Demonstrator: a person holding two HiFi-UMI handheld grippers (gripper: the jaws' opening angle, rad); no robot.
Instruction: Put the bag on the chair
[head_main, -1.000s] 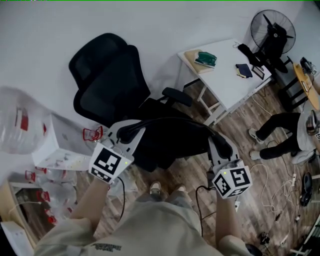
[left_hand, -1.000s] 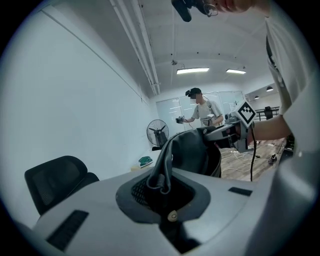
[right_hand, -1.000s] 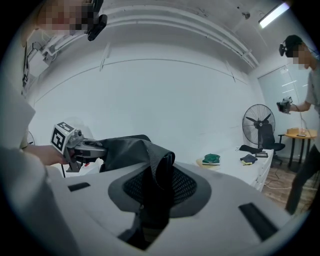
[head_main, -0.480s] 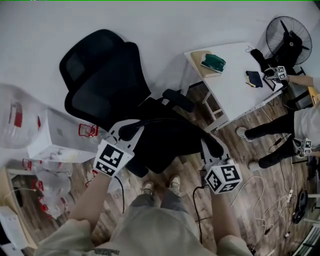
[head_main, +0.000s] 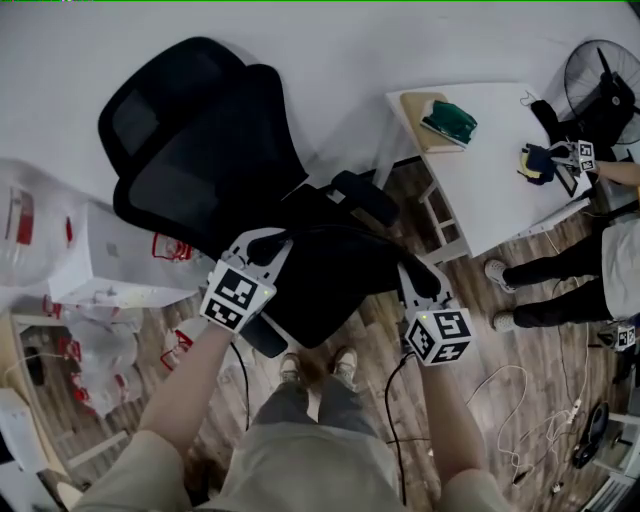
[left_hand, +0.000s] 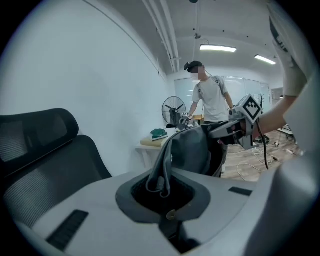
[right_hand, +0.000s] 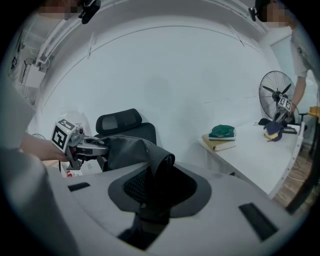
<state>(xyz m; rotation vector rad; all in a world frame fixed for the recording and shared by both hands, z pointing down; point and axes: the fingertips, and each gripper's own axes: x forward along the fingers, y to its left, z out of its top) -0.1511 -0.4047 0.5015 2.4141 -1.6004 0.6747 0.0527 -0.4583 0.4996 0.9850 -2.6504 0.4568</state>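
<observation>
A black bag (head_main: 335, 270) hangs stretched between my two grippers, over the seat of the black office chair (head_main: 200, 150). My left gripper (head_main: 262, 246) is shut on the bag's left end; in the left gripper view a grey strap (left_hand: 162, 162) runs out of the jaws to the bag body (left_hand: 195, 147). My right gripper (head_main: 421, 283) is shut on the bag's right end, where a woven strap (right_hand: 157, 159) leaves the jaws. The chair's backrest (right_hand: 125, 122) stands behind the bag. Each gripper view shows the other gripper across the bag. The chair seat is mostly hidden under the bag.
A white table (head_main: 490, 190) at the right carries a green object on a book (head_main: 448, 120). A fan (head_main: 605, 95) and another person's legs (head_main: 555, 285) are beyond it. Cables (head_main: 530, 420) lie on the wood floor. White boxes and plastic bags (head_main: 90, 290) crowd the left.
Both grippers have carried the bag a little farther over the chair. At the table, another person's hand with a gripper has come into view.
</observation>
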